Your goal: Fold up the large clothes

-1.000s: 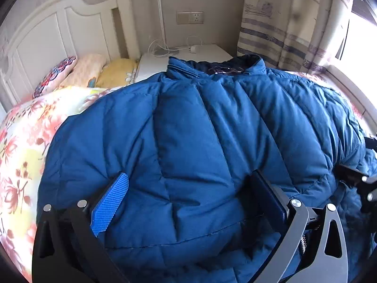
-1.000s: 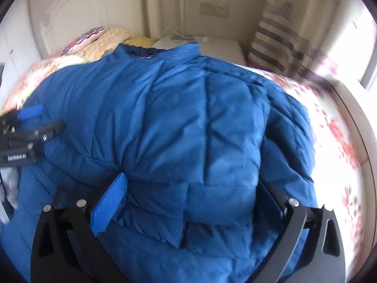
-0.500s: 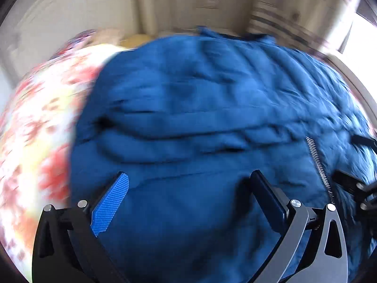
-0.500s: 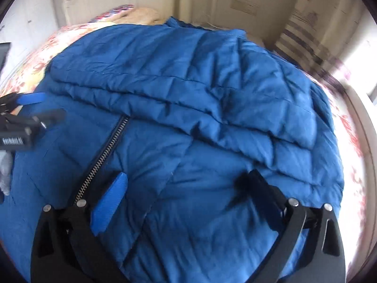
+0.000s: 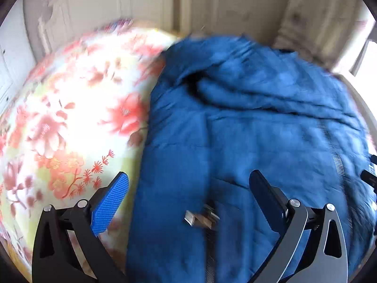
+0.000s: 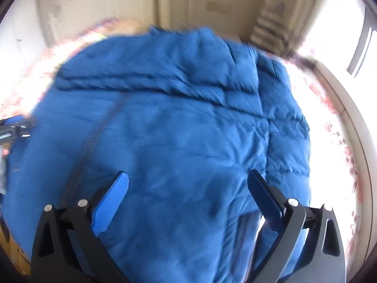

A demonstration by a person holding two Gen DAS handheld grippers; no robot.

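Lying flatter across the bed (image 5: 70, 122), the blue padded jacket (image 5: 247, 141) now fills the centre and right of both frames, no longer bunched up as 1 second ago. Left gripper (image 5: 188, 195) and right gripper (image 6: 188, 195) hover with jaws wide, holding nothing, so the fold looks released.

Floral bedspread and a pale bedroom behind

A bedspread (image 5: 70, 118) with red blossoms is lying across the bed, a white headboard (image 5: 77, 16) is standing blurred behind it, and a striped curtain (image 6: 278, 21) is hanging beside the bright window (image 6: 360, 49).
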